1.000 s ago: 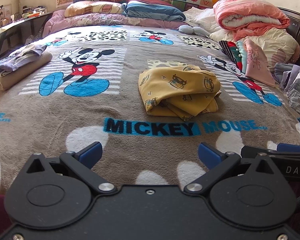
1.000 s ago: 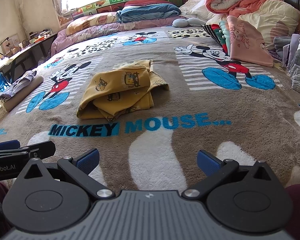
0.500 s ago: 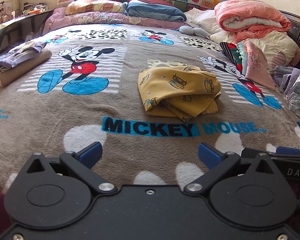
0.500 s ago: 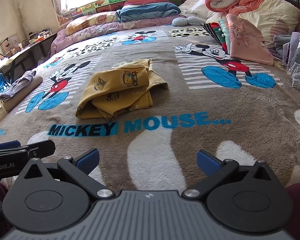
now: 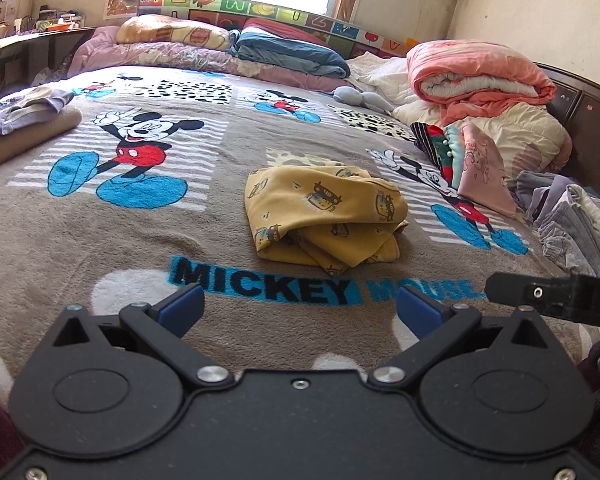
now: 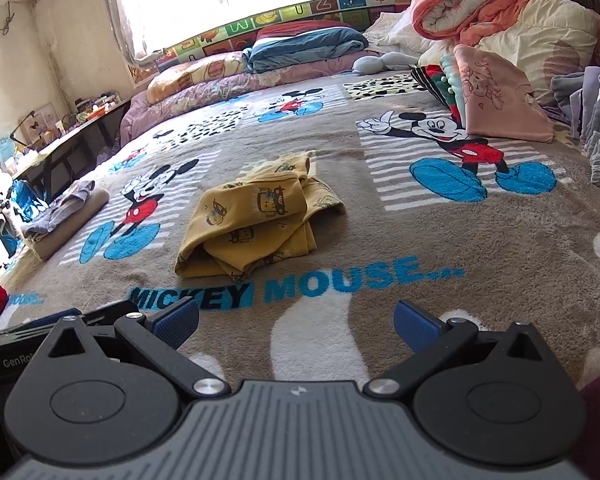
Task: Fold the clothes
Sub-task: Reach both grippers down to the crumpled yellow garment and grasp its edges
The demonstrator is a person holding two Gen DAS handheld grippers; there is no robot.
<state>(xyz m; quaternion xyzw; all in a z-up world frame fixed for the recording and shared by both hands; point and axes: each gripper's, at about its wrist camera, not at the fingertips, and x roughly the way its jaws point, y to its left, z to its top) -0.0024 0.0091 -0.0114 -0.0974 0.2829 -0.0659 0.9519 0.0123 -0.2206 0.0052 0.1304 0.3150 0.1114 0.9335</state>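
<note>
Over on the far left, a desk [image 6: 80,128] runs along the wall, cluttered with small things too small to make out. Just this side of it, at the bed's left edge, sits a folded stack: a lilac garment [image 5: 24,110] on top of a beige folded blanket [image 5: 28,136].

Moving in, the left gripper [image 5: 298,308] hovers low over the Mickey Mouse blanket [image 5: 100,240], jaws spread wide with nothing between the blue pads [image 5: 182,306]. Both grippers are side by side at the near edge of the bed, and well apart from the clothes.

Centre stage: the yellow garment [image 5: 324,216], printed with little cartoon cars, lies roughly folded in a loose bundle on the blanket, just beyond the "MICKEY MOUSE" lettering [image 5: 268,286]. Its layers are uneven, with a corner poking out at the front. Neither gripper is touching it.

The right gripper [image 6: 296,326] matches its partner: jaws spread, empty, held above the white patch of the blanket.

Swinging right, a pink folded top [image 6: 496,100] leans against a striped red-and-green piece, with a rolled salmon quilt [image 5: 480,76] piled behind on cream bedding. At the far right edge, a heap of grey and lilac clothes [image 5: 572,224] sits unfolded. Along the back, pillows and a blue folded blanket [image 5: 292,54] line the headboard under the bright window.
</note>
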